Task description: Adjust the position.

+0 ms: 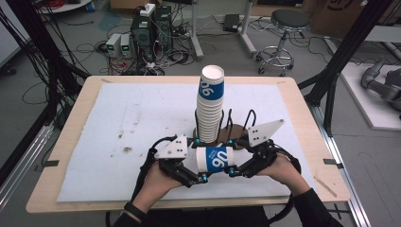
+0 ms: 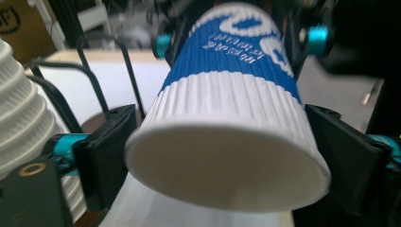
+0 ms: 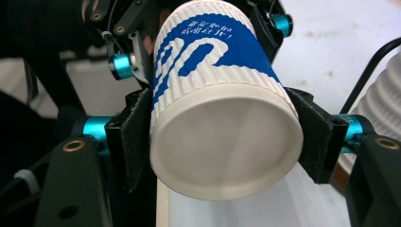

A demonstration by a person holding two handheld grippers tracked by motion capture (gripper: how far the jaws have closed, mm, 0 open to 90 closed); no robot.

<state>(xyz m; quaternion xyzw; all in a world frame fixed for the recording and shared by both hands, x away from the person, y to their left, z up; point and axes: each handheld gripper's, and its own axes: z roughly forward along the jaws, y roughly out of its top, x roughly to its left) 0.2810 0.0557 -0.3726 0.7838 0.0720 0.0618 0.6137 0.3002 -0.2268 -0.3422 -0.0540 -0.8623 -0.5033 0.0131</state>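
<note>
The right claw (image 3: 222, 137) clamps one end of a blue-and-white paper cup (image 1: 215, 159), its pads pressed on the ribbed wall. The left claw (image 2: 227, 156) stands around the other end; its jaws sit close against the wall, and whether they press cannot be told. The cup lies on its side in the air between them, at the near middle of the bench (image 1: 61, 189).

If the cup is being passed from one claw to the other, one should grip firmly before the other lets go, and squeeze gently, since thin paper buckles.

Just beyond stands a tall stack of cups (image 1: 210, 106) in a wire holder (image 1: 240, 126), leaning slightly. It is the main obstacle: a careless swing could topple it. A white mat (image 1: 118, 137) covers the bench, marked with small stains at the left.
</note>
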